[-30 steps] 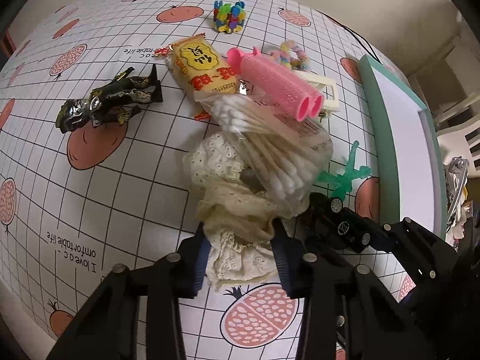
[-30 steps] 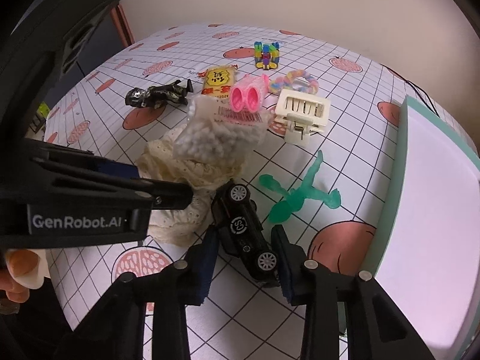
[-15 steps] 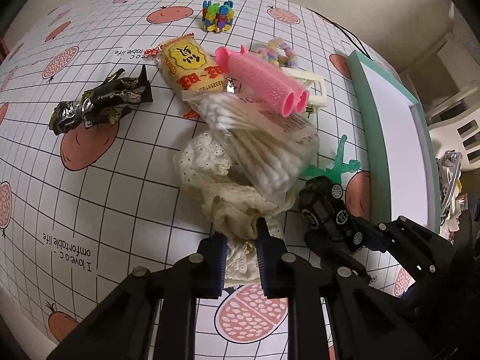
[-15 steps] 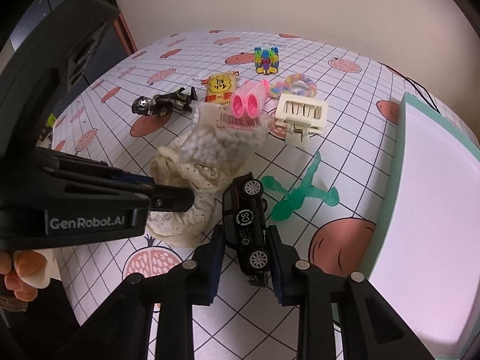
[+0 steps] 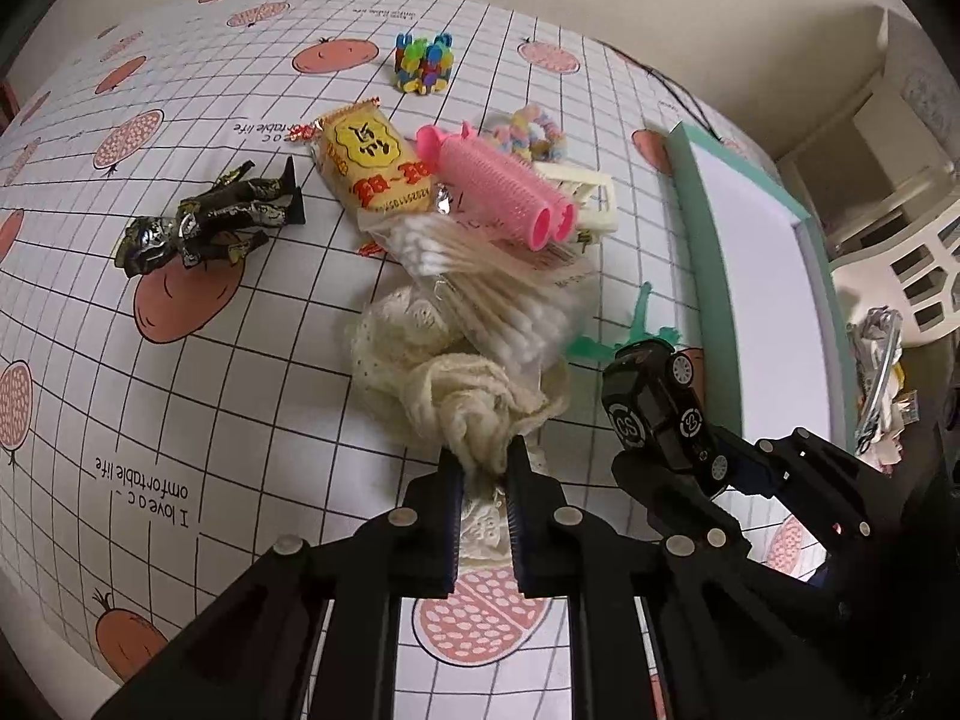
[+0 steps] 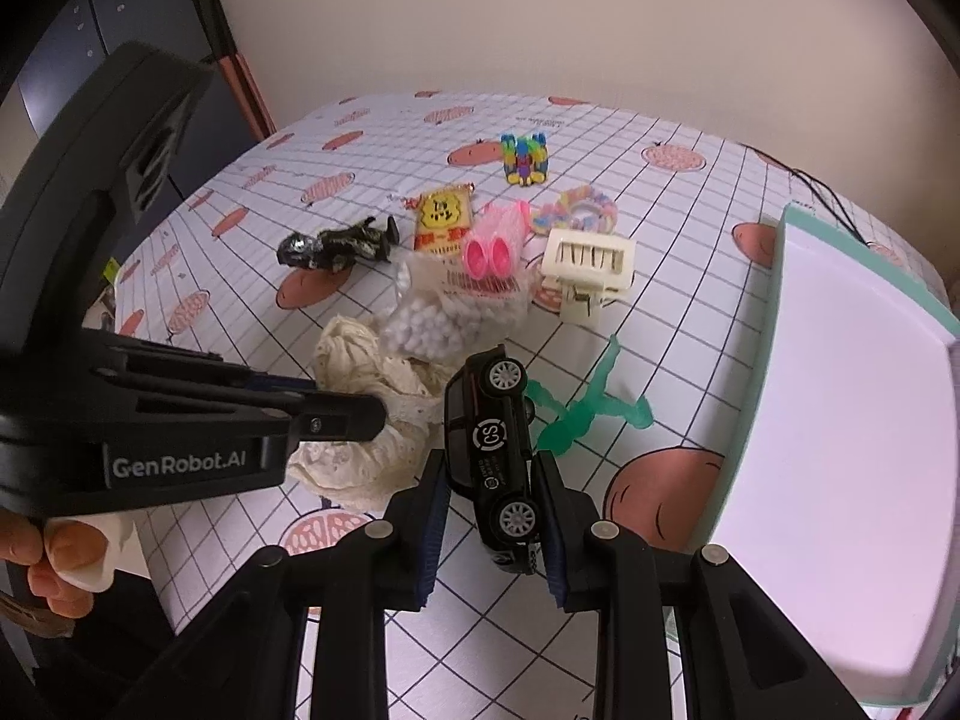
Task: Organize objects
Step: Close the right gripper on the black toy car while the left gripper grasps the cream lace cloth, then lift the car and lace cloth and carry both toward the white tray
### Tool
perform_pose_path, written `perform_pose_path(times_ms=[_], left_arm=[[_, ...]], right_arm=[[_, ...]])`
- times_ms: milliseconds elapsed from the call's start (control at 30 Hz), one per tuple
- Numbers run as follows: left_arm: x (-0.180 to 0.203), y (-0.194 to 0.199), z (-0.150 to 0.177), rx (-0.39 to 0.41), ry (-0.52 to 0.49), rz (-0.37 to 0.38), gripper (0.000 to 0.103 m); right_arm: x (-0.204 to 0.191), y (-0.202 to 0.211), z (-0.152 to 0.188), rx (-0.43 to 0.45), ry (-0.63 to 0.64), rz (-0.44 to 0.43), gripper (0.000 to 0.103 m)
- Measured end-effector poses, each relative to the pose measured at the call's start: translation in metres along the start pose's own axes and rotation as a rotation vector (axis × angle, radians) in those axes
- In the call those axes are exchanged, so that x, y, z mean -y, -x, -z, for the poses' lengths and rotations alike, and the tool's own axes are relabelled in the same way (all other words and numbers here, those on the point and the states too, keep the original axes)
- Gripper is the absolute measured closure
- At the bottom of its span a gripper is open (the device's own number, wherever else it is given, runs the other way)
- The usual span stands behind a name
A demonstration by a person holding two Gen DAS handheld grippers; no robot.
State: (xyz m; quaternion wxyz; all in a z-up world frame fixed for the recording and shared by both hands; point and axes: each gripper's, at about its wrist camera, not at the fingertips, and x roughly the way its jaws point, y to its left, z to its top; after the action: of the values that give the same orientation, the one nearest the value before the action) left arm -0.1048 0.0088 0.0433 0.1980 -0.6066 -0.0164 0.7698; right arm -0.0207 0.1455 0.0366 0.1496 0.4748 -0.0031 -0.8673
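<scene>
Claws both had something by this point. A second earlier the left claw (image 5: 483, 468) sat wide around the lacy cloth (image 5: 456, 384) and the right claw (image 6: 489, 480) was open around the toy car (image 6: 495, 450); now both had closed down, the left pinching a bunched fold of cloth, the right clamped on the car's sides. The car also looked lifted off the worktop (image 5: 180, 360), nose tipped up, where before it lay flat. My guess is both picks were done and carrying to the tray (image 6: 840, 420) at the right of the frame came next.

In the right wrist view the car sat low centre, long axis running bottom to top and leaning a bit left, one end pointing up toward the bag of cotton swabs (image 6: 444, 318); I couldn't tell front from back. The cloth sat centre frame in the left wrist view, its far end tucked under that bag, so pulling it might drag the bag and the pink rollers (image 5: 498, 198) along.
</scene>
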Motion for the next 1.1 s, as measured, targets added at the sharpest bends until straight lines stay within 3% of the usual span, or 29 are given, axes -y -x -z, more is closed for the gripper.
perform_pose_path(times_ms=[533,1100], left_arm=[[0.006,0.044,0.008,0.142,0.051,0.070,0.091],[0.010,0.076,0.006,0.310,0.078,0.094,0.091]], right_arm=[[-0.004,0.046,-0.014,0.114,-0.027,0.006,0.074],[0.001,0.061,-0.024,0.169,-0.051,0.022,0.074]])
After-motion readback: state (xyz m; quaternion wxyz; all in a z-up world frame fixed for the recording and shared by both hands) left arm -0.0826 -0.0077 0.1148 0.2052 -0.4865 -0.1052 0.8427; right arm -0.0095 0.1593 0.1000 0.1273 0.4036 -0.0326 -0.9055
